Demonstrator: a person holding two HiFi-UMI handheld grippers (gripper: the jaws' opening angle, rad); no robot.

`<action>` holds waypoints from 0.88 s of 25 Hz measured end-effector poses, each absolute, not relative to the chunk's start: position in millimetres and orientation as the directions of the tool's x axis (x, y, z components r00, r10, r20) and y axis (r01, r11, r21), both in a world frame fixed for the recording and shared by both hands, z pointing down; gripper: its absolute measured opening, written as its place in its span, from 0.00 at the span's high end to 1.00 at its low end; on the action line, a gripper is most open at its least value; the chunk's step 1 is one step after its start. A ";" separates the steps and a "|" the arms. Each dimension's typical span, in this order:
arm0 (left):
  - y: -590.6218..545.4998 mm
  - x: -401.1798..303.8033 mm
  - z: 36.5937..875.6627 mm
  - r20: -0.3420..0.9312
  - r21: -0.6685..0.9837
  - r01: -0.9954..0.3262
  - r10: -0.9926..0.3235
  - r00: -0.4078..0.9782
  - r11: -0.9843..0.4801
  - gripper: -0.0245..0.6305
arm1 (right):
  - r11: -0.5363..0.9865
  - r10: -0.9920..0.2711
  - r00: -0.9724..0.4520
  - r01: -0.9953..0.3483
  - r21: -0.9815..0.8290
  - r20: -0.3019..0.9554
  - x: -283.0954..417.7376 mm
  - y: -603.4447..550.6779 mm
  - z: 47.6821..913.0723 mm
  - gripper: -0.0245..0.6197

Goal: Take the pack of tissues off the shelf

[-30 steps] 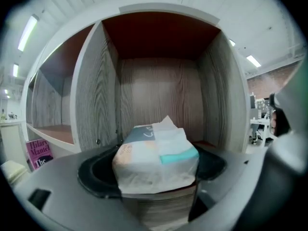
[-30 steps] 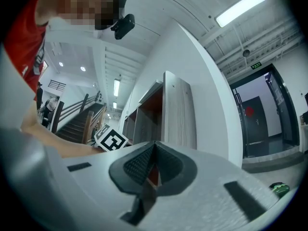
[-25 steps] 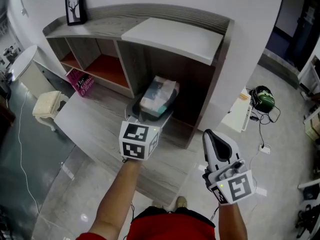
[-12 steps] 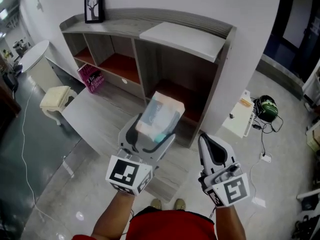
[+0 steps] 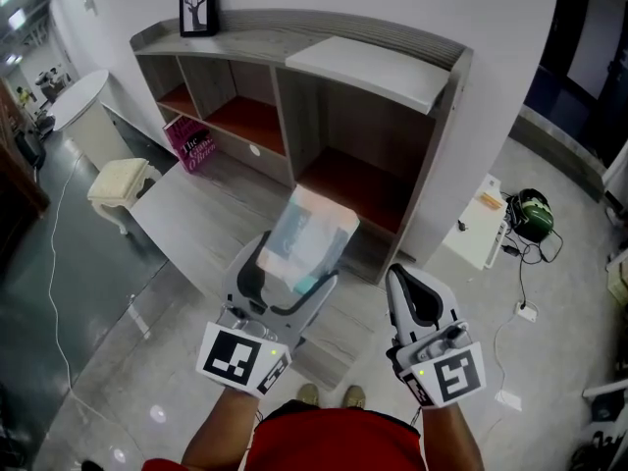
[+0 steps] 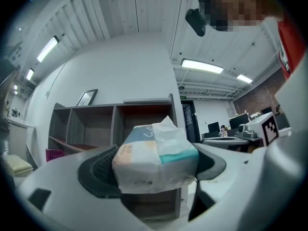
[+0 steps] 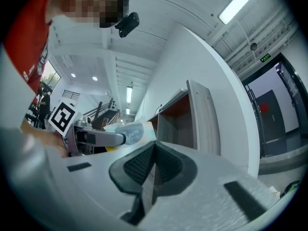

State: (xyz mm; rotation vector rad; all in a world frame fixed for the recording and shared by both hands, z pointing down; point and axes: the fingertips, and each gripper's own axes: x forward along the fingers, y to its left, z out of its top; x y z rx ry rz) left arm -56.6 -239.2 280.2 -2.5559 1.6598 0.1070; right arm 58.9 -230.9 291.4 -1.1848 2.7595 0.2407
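Note:
The pack of tissues [image 5: 310,237], clear-wrapped with a teal and peach print, hangs in the air in front of the grey shelf unit [image 5: 294,116]. My left gripper [image 5: 292,265] is shut on it, one jaw on each side. In the left gripper view the pack [image 6: 155,159] fills the gap between the dark pads of that gripper [image 6: 156,174], a tissue sticking out on top. The right-hand compartment [image 5: 358,180] with the red floor stands empty behind the pack. My right gripper [image 5: 414,292] is shut on nothing, to the right of the pack [image 7: 129,132]; its pads meet [image 7: 153,165].
A framed picture [image 5: 198,1] stands on the shelf's top at the left. A pink book [image 5: 193,150] leans by the lower left compartment. A low grey platform [image 5: 201,219] lies before the shelf, a cream stool [image 5: 118,179] to its left. A green helmet [image 5: 535,214] lies on the floor at the right.
My left gripper has drawn back toward me with the pack, from the mouth of the right compartment out into the open. The right gripper has hardly moved.

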 end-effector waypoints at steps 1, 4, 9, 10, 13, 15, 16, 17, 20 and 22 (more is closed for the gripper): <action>-238.7 -56.4 279.0 -0.111 -0.035 -0.914 -0.908 0.405 -0.403 0.31 | 0.681 -0.705 -0.686 -0.726 0.096 -0.179 58.7 -230.5 291.6 0.95; -237.5 -55.6 276.5 -0.113 -0.032 -0.916 -0.909 0.401 -0.400 0.31 | 0.690 -0.698 -0.694 -0.718 0.096 -0.176 56.5 -229.5 291.8 0.95; -236.9 -55.5 276.1 -0.113 -0.032 -0.916 -0.909 0.401 -0.400 0.31 | 0.699 -0.689 -0.703 -0.709 0.095 -0.178 51.3 -228.3 291.9 0.95; -237.0 -55.5 276.3 -0.113 -0.031 -0.916 -0.909 0.402 -0.401 0.31 | 0.699 -0.688 -0.703 -0.708 0.095 -0.178 50.8 -228.2 291.9 0.95; -237.4 -55.4 276.7 -0.113 -0.029 -0.914 -0.907 0.405 -0.404 0.31 | 0.698 -0.689 -0.702 -0.709 0.095 -0.178 50.5 -227.9 291.6 0.95; -237.4 -55.2 276.3 -0.114 -0.029 -0.913 -0.906 0.407 -0.407 0.31 | 0.697 -0.691 -0.701 -0.710 0.095 -0.176 50.2 -227.5 291.1 0.95; -237.4 -55.2 276.0 -0.114 -0.030 -0.913 -0.906 0.408 -0.408 0.31 | 0.697 -0.691 -0.701 -0.711 0.095 -0.175 49.9 -227.2 290.8 0.95; -237.4 -55.1 275.8 -0.114 -0.031 -0.912 -0.905 0.410 -0.409 0.31 | 0.696 -0.692 -0.701 -0.711 0.095 -0.175 49.6 -226.9 290.6 0.95; -237.2 -55.0 276.3 -0.112 -0.031 -0.911 -0.904 0.412 -0.411 0.31 | 0.695 -0.693 -0.699 -0.713 0.097 -0.177 49.1 -225.9 289.9 0.95; -237.0 -54.9 276.5 -0.110 -0.031 -0.910 -0.904 0.413 -0.413 0.31 | 0.694 -0.693 -0.699 -0.713 0.097 -0.178 48.8 -225.5 289.1 0.95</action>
